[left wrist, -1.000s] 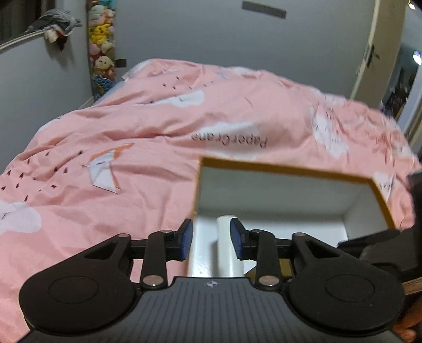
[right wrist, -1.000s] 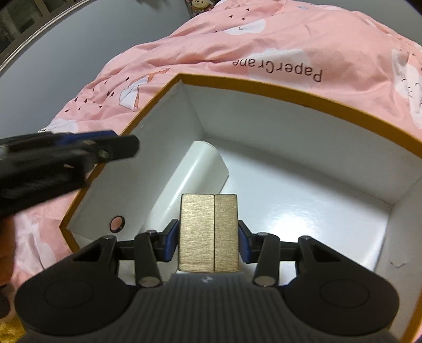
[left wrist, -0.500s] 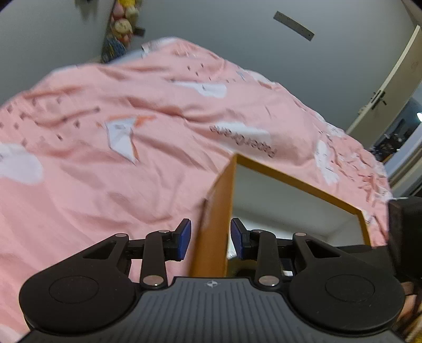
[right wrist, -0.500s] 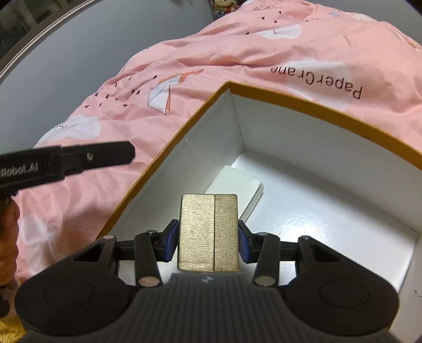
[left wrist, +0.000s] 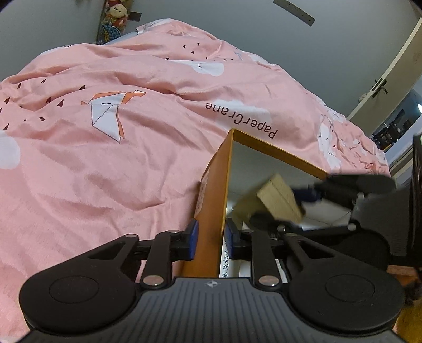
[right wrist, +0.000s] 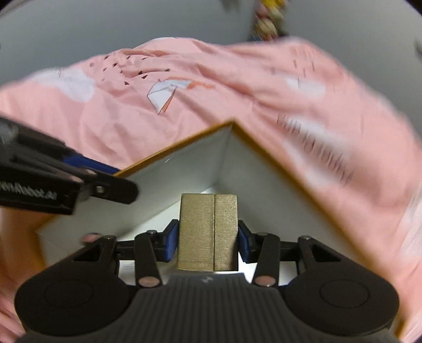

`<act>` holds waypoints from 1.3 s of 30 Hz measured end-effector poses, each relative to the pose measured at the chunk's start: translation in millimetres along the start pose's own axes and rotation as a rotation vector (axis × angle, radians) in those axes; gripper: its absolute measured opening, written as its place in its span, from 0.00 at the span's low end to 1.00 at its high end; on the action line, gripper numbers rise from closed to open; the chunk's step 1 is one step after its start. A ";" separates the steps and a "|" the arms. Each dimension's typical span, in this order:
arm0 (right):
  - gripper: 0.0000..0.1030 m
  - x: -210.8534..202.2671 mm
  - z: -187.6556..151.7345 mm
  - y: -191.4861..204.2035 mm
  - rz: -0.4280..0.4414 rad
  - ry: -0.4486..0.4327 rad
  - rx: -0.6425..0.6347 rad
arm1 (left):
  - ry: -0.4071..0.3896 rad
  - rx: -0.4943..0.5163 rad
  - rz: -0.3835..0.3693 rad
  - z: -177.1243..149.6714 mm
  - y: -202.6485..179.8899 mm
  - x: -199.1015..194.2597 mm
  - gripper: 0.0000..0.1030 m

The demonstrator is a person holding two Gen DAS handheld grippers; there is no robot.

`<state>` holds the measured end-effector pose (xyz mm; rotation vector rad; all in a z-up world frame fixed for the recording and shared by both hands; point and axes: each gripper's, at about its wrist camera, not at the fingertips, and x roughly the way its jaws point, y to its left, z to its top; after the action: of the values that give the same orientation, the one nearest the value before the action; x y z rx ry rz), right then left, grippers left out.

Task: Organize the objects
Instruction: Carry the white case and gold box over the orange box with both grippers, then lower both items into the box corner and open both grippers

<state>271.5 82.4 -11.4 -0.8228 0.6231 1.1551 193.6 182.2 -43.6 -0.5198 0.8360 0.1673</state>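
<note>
Home bedroom. Bed covered by a rumpled pink duvet (left wrist: 110,158) printed with white clouds, small hearts, an origami crane and the words "PaperCrane", filling most of both wrist views. Far left corner: column of plush toys (left wrist: 116,21) hanging against the plain grey wall (left wrist: 237,29). Far right: cream door (left wrist: 393,76) with a dark handle, standing open onto another dim room with furniture. An orange box (left wrist: 211,211) with a white inside sits on the bedding, near side.
</note>
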 end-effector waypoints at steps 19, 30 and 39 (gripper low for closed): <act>0.52 44.4 -1.7 25.0 -0.139 -0.092 -0.539 | 0.011 -0.004 -0.017 0.2 0.2 4.5 0.13; 0.15 36.1 -13.0 3.0 -0.078 0.026 -0.266 | 0.003 -0.003 -0.007 -2.0 -1.4 3.0 0.13; 0.13 41.4 -12.7 19.1 -0.087 0.029 -0.278 | 0.008 -0.009 0.002 -2.1 -0.8 1.7 0.13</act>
<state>265.4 97.6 -55.8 -1.0945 0.4507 1.1669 193.6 180.4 -45.8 -0.5279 0.8439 0.1712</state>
